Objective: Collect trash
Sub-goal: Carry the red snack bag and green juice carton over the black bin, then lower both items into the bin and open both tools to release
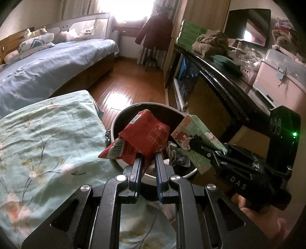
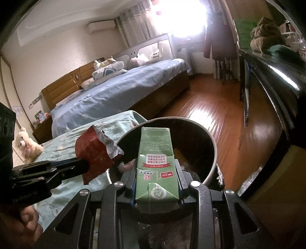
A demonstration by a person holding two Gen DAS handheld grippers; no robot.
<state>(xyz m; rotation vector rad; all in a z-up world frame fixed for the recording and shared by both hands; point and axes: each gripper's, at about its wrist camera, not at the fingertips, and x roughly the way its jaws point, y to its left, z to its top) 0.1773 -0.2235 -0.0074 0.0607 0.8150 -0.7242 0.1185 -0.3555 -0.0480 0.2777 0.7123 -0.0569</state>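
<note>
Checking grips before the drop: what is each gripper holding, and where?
Left gripper pinches the red wrapper at its lower edge; right gripper clamps the green carton across its lower sides.

daylight floods from a blown-out window (image 1: 126, 13), glaring off the wooden floor (image 1: 116, 97); foreground stays dim and sharp, with fisheye bending and dark vignetted corners in both views.

The carton (image 2: 155, 166) hides much of the bin's (image 2: 215, 153) contents.
</note>
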